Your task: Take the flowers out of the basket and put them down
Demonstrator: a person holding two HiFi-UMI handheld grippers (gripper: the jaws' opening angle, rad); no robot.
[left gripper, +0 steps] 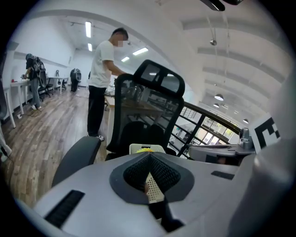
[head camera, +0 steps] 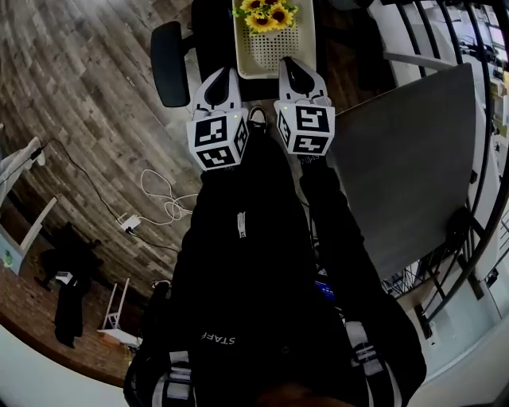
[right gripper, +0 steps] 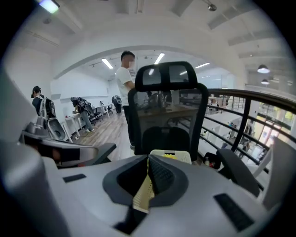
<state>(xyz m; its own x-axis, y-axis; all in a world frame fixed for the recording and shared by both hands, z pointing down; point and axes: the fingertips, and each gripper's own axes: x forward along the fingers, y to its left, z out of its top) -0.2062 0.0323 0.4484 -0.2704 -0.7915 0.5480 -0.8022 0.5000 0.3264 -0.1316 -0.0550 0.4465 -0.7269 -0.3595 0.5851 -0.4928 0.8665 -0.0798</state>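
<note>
A cream perforated basket (head camera: 274,48) stands on the seat of a black office chair (left gripper: 149,104), with yellow sunflowers (head camera: 269,14) at its far end. My left gripper (head camera: 225,75) and right gripper (head camera: 288,63) hang side by side just short of the basket's near rim, both shut and empty. In the left gripper view the basket (left gripper: 138,149) and a bit of yellow flower (left gripper: 145,149) peek over the closed left gripper (left gripper: 149,156). In the right gripper view the basket (right gripper: 180,156) and flower (right gripper: 169,156) show behind the closed right gripper (right gripper: 149,159).
The chair's left armrest (head camera: 169,63) juts out beside the basket. A grey tabletop (head camera: 413,159) lies to the right, with a railing (right gripper: 240,115) beyond. A white cable (head camera: 163,199) lies on the wooden floor. A person (left gripper: 101,74) stands behind the chair.
</note>
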